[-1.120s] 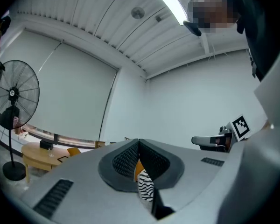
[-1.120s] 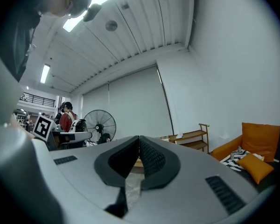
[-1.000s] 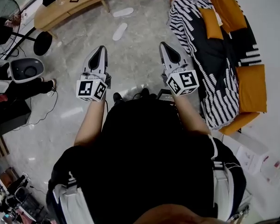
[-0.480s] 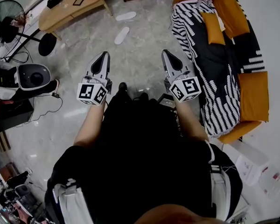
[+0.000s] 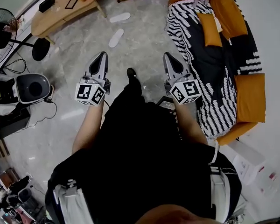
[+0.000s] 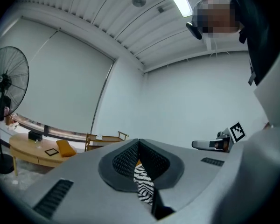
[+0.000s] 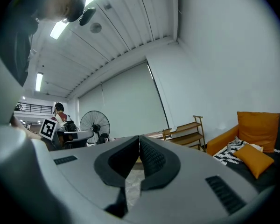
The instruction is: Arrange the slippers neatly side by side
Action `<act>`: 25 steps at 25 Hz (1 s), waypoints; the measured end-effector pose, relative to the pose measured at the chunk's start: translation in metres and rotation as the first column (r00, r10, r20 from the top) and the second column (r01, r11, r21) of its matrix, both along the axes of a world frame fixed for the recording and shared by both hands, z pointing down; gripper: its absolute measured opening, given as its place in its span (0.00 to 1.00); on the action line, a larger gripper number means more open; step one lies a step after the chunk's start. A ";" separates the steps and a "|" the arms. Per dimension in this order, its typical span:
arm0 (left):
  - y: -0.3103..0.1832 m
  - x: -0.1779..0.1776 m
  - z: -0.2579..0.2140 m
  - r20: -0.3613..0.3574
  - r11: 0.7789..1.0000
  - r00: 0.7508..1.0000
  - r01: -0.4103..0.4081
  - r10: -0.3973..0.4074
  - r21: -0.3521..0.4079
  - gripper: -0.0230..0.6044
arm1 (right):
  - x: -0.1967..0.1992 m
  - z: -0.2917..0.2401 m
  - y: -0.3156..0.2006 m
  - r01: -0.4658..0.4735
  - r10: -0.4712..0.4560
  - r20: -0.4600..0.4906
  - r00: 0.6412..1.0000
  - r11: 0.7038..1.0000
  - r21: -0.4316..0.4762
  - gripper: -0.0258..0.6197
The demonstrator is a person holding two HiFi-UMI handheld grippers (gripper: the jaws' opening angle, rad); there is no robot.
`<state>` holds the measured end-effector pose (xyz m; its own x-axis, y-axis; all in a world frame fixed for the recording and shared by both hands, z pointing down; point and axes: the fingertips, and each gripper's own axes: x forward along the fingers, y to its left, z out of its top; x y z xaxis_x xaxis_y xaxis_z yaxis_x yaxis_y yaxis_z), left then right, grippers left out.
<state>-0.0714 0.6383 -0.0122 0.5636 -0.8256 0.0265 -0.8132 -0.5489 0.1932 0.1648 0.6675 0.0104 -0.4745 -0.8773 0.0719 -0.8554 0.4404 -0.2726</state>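
Floor (image 5: 144, 45) is open grey tile. Sofa (image 5: 224, 64) runs down the right side, coffee table (image 5: 56, 14) sits top left.

Both slippers are on the floor fwd of the person, between table and sofa and closer to the table end.
- far slipper (image 5: 120, 17): long axis approx left-right, slight tilt
- near slipper (image 5: 116, 38): long axis diagonal, its far end leaning right

They're near each other but not touching and not parallel, so not a pair yet. Can't tell toe from heel at this res.

Grippers are held at waist level, pointing fwd, well apart from both slippers.
- left gripper (image 5: 102, 56): jaws fully together, nothing between them
- right gripper (image 5: 167, 56): same, pads closed on each other, empty

Key relation: slippers lie ahead and a bit left of centre, roughly in line with the left gripper's axis. Left is clearly nearer to both, and the near slipper is its closest target. Right would have to cross over the leading foot (image 5: 131, 72).

My read: task hasn't started. Next step needs a walk-up plus jaws opening. A grab across the near slipper's narrow width looks easiest, then rotate it to match the far one.
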 end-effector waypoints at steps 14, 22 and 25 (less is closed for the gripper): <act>-0.182 -0.015 0.014 -0.083 0.998 0.995 0.043 -0.047 -0.045 0.06 | -0.036 -0.003 -0.193 0.125 -0.128 -0.076 0.989 0.991 -0.039 0.09; -0.281 -0.012 0.016 -0.093 0.999 0.995 0.028 -0.031 -0.034 0.06 | -0.027 -0.003 -0.288 0.096 -0.100 -0.081 0.992 0.994 -0.049 0.09; -0.307 -0.012 0.016 -0.094 0.998 0.994 0.048 -0.052 -0.036 0.06 | -0.026 -0.001 -0.311 0.110 -0.114 -0.079 0.990 0.993 -0.051 0.09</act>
